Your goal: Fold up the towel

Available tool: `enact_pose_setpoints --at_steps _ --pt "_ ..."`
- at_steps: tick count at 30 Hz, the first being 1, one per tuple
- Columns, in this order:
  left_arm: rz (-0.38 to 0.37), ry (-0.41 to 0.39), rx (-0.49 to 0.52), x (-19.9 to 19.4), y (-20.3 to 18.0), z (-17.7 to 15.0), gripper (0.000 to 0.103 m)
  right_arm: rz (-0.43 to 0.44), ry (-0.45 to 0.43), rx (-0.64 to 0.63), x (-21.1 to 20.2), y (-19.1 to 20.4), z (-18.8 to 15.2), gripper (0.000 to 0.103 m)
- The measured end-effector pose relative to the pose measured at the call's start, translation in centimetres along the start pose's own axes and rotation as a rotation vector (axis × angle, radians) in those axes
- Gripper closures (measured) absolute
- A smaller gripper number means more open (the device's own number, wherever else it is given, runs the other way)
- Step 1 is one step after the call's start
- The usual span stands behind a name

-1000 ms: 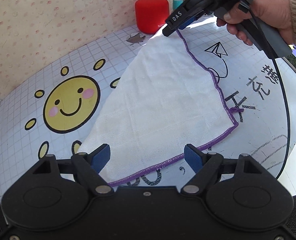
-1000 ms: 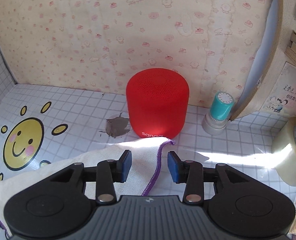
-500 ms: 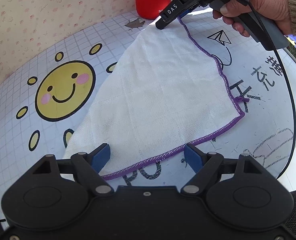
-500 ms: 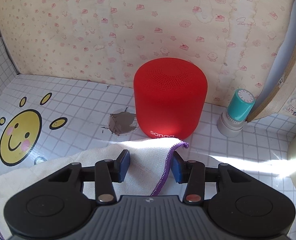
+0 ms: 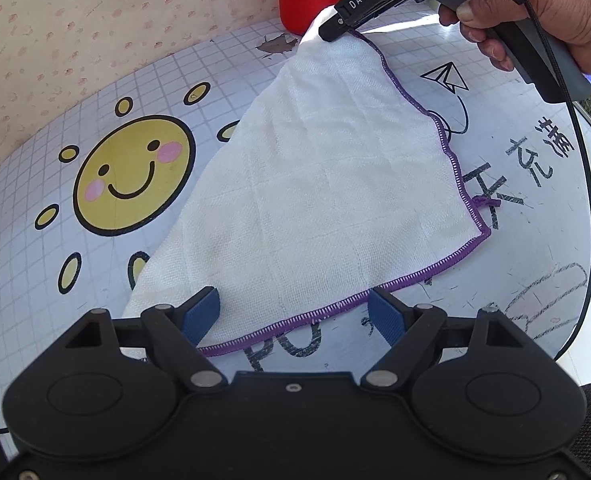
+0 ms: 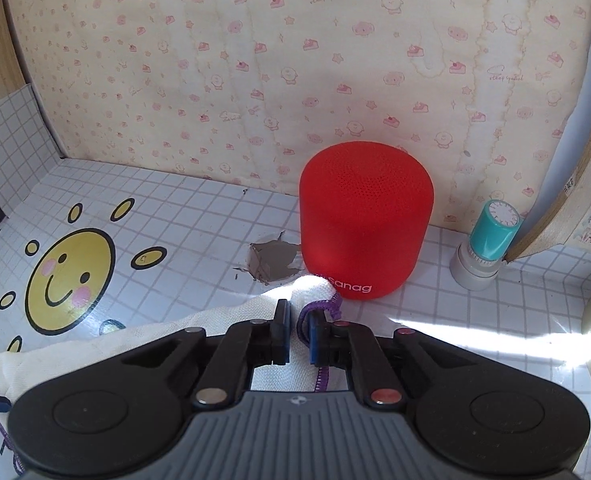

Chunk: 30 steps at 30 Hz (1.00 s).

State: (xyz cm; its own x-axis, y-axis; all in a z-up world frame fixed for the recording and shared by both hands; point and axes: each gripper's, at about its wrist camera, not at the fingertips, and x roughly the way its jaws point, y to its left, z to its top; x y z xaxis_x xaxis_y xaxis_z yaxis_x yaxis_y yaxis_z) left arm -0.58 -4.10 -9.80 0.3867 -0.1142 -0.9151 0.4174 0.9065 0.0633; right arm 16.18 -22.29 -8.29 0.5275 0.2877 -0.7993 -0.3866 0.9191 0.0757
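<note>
A white towel with purple stitched edging lies spread on the printed table mat, its far corner lifted. My right gripper is shut on that far corner of the towel, which bunches between the blue pads just in front of the red speaker. In the left wrist view the right gripper shows at the top, held by a person's hand. My left gripper hangs open over the towel's near purple hem, its blue fingers spread wide on either side of the edge.
A red cylindrical speaker stands against the patterned back wall, with a teal-topped stamp to its right. A torn patch marks the mat beside the speaker. A sun face is printed left of the towel. A black cable trails on the right.
The right gripper has closed on the towel's far corner and lifted it off the mat. The left gripper has stayed open over the near hem, shifting only a little.
</note>
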Motion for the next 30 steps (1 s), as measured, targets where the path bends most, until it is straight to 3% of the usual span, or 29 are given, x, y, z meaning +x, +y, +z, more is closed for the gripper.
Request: enact_pose_setpoints --at_steps 7,13,22,30 --pt "0.036 0.0 -0.038 -0.3 0.2 -0.1 0.021 0.022 -0.04 -0.036 -1.9 1.3 0.2 0.095" --pt "0.0 -0.002 -0.091 0.1 1.0 -0.4 0.02 0.047 -0.074 -0.064 -3.5 2.5 0.4 0.095" --pt "-0.021 -0.062 -0.041 -1.9 1.7 -1.4 0.02 0.006 -0.108 -0.085 -6.5 6.8 0.0 0.095" --pt "-0.044 -0.065 -0.025 -2.5 2.6 -3.6 0.02 -0.01 -0.12 -0.118 -8.4 10.4 -1.0 0.095"
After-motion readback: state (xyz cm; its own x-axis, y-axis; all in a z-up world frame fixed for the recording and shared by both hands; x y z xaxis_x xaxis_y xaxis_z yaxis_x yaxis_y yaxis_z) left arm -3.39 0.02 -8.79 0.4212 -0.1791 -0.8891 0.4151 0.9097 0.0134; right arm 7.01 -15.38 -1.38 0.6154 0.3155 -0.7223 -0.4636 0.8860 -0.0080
